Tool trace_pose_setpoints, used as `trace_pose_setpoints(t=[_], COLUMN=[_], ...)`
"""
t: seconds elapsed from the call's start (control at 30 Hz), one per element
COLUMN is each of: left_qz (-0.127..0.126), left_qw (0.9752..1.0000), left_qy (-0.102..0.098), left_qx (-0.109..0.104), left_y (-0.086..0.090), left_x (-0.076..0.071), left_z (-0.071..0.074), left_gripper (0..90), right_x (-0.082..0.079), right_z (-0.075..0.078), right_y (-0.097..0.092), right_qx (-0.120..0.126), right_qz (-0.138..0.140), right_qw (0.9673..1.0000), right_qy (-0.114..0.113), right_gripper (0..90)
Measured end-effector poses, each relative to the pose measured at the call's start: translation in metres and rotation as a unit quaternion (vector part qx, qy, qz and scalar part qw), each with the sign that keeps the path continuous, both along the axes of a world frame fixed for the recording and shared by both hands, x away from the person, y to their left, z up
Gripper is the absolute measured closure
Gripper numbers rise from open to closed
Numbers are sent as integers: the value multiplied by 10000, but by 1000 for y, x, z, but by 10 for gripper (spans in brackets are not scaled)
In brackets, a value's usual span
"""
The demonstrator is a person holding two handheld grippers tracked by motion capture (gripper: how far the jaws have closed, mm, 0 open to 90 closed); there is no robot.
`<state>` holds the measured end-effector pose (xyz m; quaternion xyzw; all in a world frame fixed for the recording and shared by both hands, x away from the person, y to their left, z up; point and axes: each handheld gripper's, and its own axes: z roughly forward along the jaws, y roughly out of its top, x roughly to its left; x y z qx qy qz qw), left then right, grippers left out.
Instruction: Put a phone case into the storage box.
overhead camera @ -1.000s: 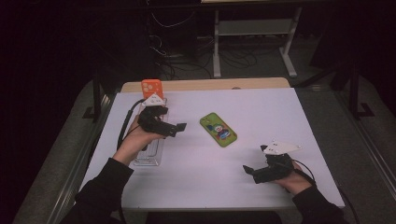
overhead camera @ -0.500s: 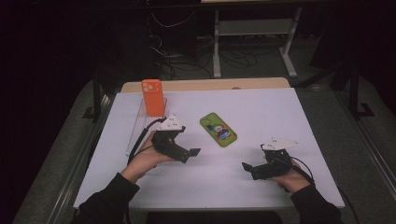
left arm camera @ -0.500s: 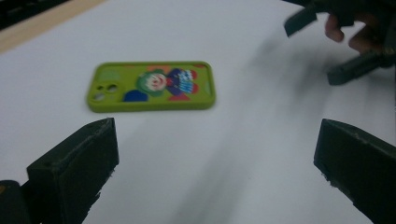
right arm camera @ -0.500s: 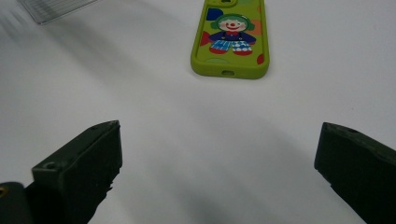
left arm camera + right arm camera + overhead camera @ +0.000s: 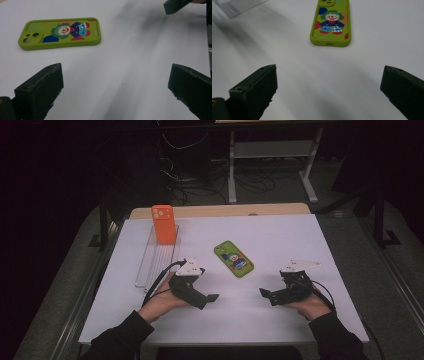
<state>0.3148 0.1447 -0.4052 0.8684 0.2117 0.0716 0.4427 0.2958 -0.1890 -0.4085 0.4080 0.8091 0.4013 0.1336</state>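
No readable text; green phone case [image 5: 60, 33] has clown pic only

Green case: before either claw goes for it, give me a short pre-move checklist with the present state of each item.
1. Left claw open: ok, jaws wide apart in the left gripper view.
2. Right claw open: ok, jaws wide apart in its own view.
3. Both claws empty: ok, only bare table between the jaws.
4. Green case free to grasp: ok, it lies flat, clown print up, touching nothing.
5. Path to the case: ok, nothing lies between either claw and it.
6. Orange case settled in the clear rack: cannot tell; it stands upright at the rack's far end, but its seating is too small to judge.
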Motion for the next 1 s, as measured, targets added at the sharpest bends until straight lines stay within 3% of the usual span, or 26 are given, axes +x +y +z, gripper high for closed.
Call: trace_pose_setpoints(t=[0.23, 0.37, 0.57, 0.8, 1.0], left_qz=[89, 123, 109, 180, 165], left_qw=[10000, 9999, 9999, 9995, 9995], left_qy=[-27, 71, 51, 33, 48], left_qx=[-31, -83, -67, -247, -255], left_y=[2, 6, 10, 10, 10], left_x=[-2, 0, 3, 3, 3], left_z=[-2, -2, -1, -2, -1], left_gripper=[0, 0, 0, 0, 0], right_x=[13, 24, 42, 61, 76], right_z=[11, 18, 24, 30, 38], right_y=[7, 13, 23, 32, 40], right_qx=[-55, -40, 42, 87, 73], right_qz=[18, 28, -96, -134, -169], right_qw=[10000, 10000, 9999, 9998, 9998], right_qy=[-12, -1, 94, 95, 20], right_gripper=[1, 0, 1, 0, 0])
